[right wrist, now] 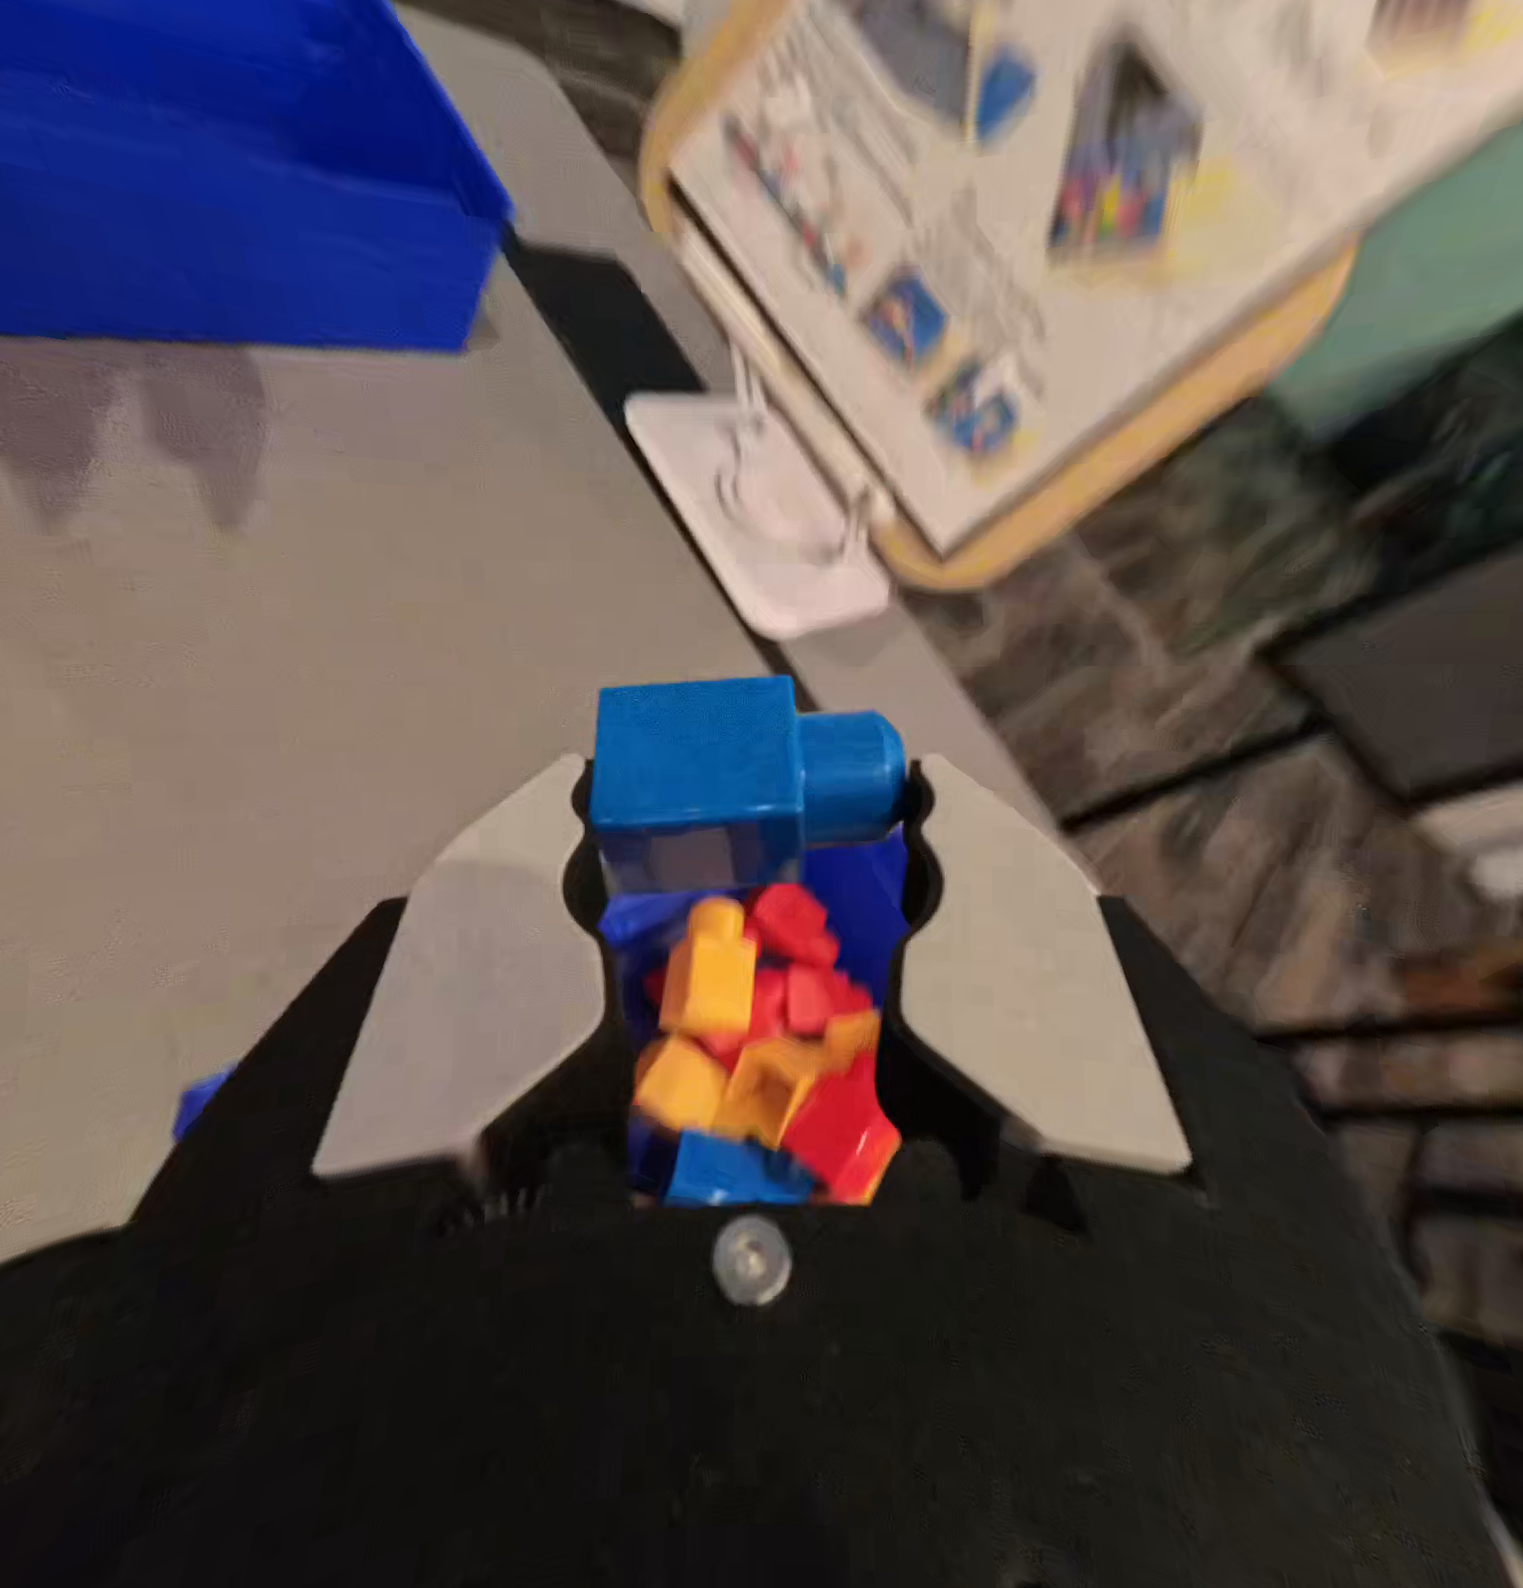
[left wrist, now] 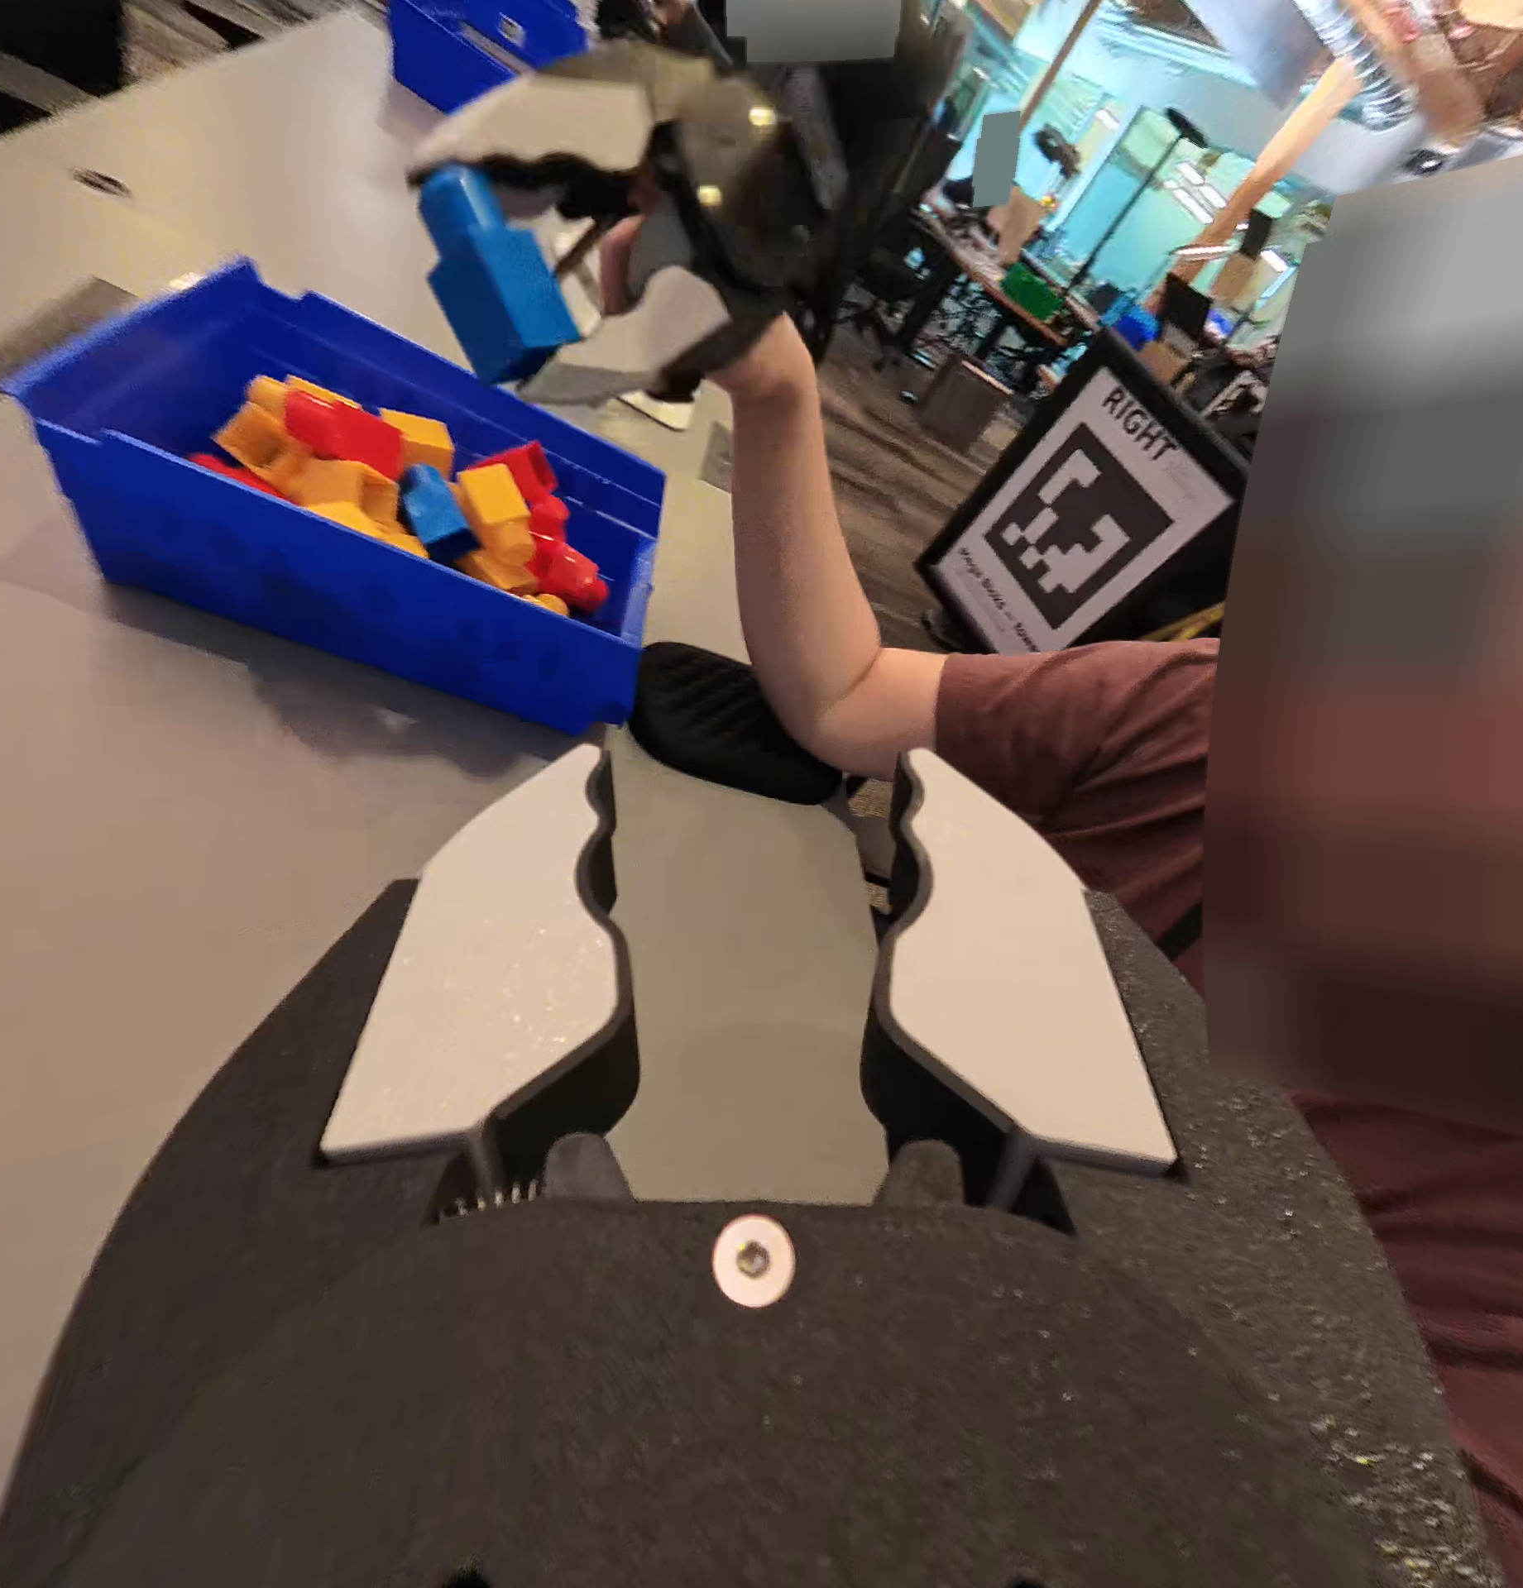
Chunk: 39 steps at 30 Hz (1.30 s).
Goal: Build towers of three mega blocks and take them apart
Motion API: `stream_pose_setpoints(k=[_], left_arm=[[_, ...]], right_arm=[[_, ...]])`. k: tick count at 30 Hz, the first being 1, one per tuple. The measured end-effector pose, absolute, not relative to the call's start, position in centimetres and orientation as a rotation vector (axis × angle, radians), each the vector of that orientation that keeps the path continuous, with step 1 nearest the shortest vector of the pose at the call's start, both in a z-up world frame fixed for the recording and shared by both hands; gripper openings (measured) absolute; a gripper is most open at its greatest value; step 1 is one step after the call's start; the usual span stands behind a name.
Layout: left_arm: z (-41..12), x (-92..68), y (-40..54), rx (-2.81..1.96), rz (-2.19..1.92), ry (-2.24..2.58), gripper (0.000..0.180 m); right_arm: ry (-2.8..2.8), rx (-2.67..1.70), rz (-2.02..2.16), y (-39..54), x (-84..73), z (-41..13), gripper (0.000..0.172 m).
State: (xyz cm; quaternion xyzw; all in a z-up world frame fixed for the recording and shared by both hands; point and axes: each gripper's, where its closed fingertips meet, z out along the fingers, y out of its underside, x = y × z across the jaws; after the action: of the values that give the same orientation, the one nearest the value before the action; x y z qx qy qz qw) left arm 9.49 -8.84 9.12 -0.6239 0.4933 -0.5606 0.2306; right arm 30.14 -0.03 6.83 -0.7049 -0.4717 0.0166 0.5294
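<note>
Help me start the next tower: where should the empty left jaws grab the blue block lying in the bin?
Probably grip the blue block across its flat square sides, coming down from above the bin. It lies tilted on the pile with orange and red blocks packed close around it, so only its upper part is clear; its rounded stud offers a poorer hold.

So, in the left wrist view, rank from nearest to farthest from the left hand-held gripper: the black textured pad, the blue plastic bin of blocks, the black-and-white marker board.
1. Black textured pad, just past the left hand-held gripper fingertips, at the table edge.
2. Blue plastic bin of blocks, ahead to the left on the table.
3. Black-and-white marker board, off the table to the right, on the floor.
</note>
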Motion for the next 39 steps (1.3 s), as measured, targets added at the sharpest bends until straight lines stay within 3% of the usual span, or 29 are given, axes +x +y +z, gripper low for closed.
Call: stream_pose_setpoints(k=[4,7,10,15,20,23,25,29,34,39], left_arm=[[9.5,7.2,-7.6,-1.747,-1.373,1.293,0.062],[9.6,5.4,-5.9,-1.792,-1.254,1.201,0.062],[9.5,2.2,-3.5,-1.859,-1.077,1.059,0.063],[5.3,-13.2,3.0,-2.229,-0.315,0.481,0.065],[1.4,-23.0,3.1,-2.366,-0.376,-0.004,0.066],[-2.3,-26.5,2.8,-2.493,-0.332,-0.190,0.064],[-5.3,-27.5,2.6,-2.617,-0.289,-0.239,0.064],[-9.3,-26.3,2.9,-2.773,-0.388,-0.238,0.049],[-11.9,-25.8,2.1,-2.947,-0.296,-0.162,0.006],[-12.0,-22.1,1.6,-3.057,-0.204,0.031,0.006]], right_arm=[[-1.011,-2.215,0.146,1.6,39.2,-3.7,0.069],[-1.053,-2.349,0.186,1.8,39.7,-7.7,0.070],[-1.022,-2.318,0.060,3.4,40.2,-7.1,0.077],[-0.493,-2.280,-0.003,4.0,46.4,-2.4,0.074],[-0.204,-2.556,0.053,0.8,52.2,-7.6,0.076],[-0.060,-2.777,0.135,-1.2,53.0,-11.2,0.058],[0.000,-2.803,0.239,-0.8,51.9,-12.1,0.035],[-0.011,-2.866,0.239,-0.6,51.1,-12.8,0.008],[0.100,-2.903,0.274,-1.1,50.7,-12.9,0.007],[0.023,-2.981,0.334,-1.6,48.0,-12.7,0.008]])
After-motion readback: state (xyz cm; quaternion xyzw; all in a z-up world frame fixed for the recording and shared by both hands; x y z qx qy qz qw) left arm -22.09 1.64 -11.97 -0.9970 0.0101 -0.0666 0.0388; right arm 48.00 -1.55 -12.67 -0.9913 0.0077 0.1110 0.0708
